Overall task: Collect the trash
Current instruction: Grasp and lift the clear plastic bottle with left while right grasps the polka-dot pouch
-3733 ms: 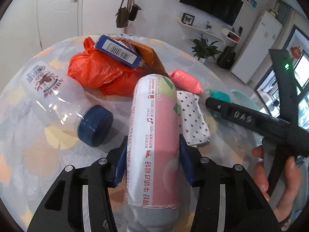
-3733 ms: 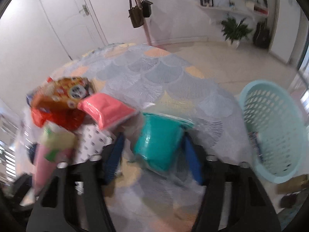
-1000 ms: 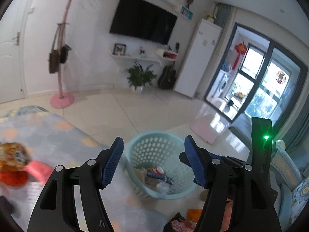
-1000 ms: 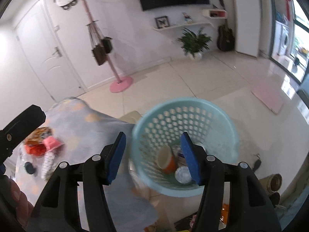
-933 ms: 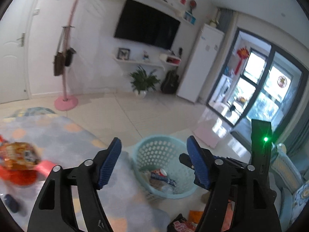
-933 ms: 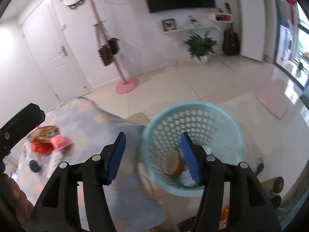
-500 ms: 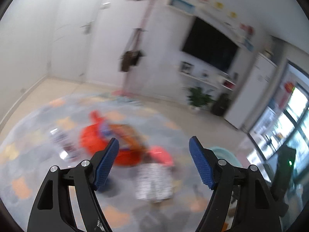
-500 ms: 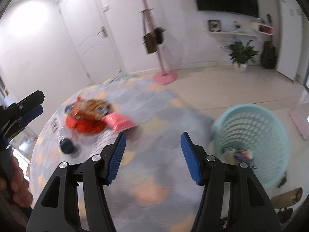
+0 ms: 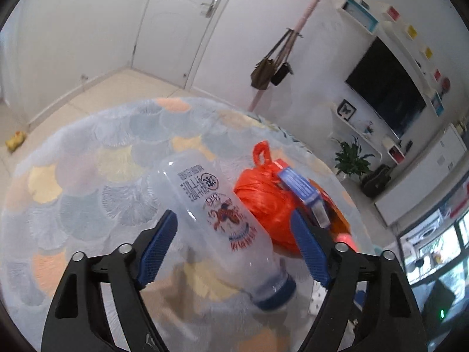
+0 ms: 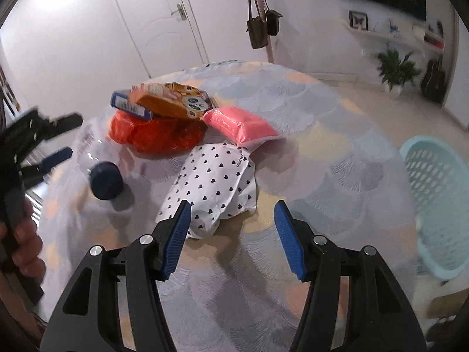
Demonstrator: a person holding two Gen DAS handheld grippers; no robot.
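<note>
Left wrist view: left gripper (image 9: 234, 249), jaws spread, straddles a clear plastic bottle (image 9: 222, 220) lying on the table (image 9: 88, 161); closing off-centre could roll it away.

Right wrist view: right gripper (image 10: 231, 234), spread and empty, nears the heart-print pouch (image 10: 214, 187); basket (image 10: 439, 205) is off to the right.

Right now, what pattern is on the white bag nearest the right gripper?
Small black hearts on white bag, clearest in the right wrist view.

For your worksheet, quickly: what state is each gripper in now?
Left gripper: open, jaws either side of the bottle.
Right gripper: open, holding nothing.
</note>
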